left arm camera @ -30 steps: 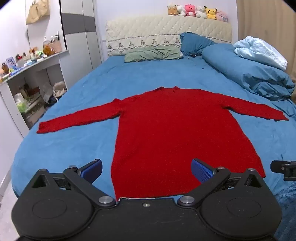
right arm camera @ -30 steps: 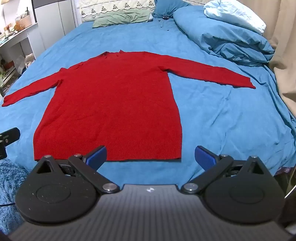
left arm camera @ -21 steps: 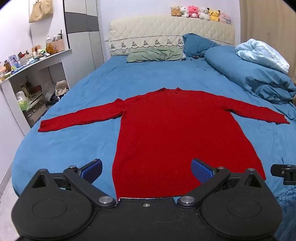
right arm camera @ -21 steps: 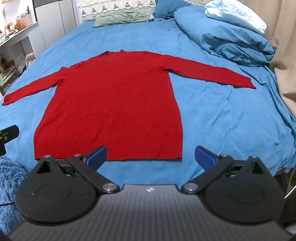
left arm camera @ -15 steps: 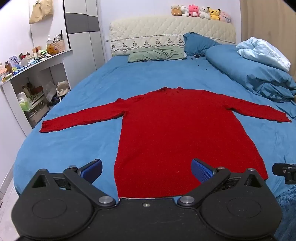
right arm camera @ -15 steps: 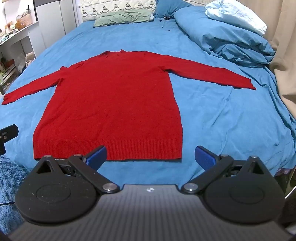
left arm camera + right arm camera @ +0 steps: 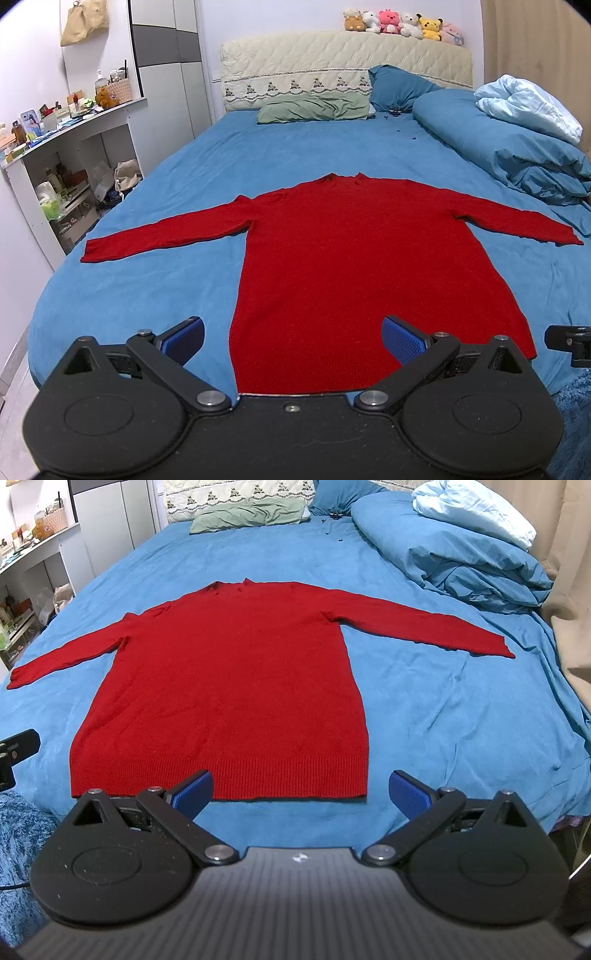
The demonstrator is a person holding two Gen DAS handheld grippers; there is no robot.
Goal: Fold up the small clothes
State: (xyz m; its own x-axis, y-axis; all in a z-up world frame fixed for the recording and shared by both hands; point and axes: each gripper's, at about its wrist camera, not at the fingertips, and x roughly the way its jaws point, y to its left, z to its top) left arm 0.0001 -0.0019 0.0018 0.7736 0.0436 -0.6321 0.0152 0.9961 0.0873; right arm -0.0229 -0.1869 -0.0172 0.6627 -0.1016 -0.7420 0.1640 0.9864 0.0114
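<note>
A red long-sleeved sweater (image 7: 362, 258) (image 7: 229, 679) lies flat on the blue bed, both sleeves spread out sideways, collar toward the headboard and ribbed hem toward me. My left gripper (image 7: 293, 338) hovers open over the hem's left half, with nothing between its blue pads. In the right wrist view my right gripper (image 7: 301, 788) stands open just short of the hem's right part, empty too. Each gripper's edge shows in the other's view: the right one (image 7: 569, 343) and the left one (image 7: 14, 749).
A bunched blue duvet (image 7: 509, 147) with a pale blue cover fills the bed's right side. Pillows (image 7: 314, 107) and plush toys (image 7: 402, 20) sit by the headboard. A cluttered white shelf (image 7: 66, 147) stands left of the bed. A beige curtain (image 7: 569, 590) hangs at the right.
The left gripper's view has drifted slightly left and back, so the sweater sits a bit further right. The right gripper has barely moved. Both stay open.
</note>
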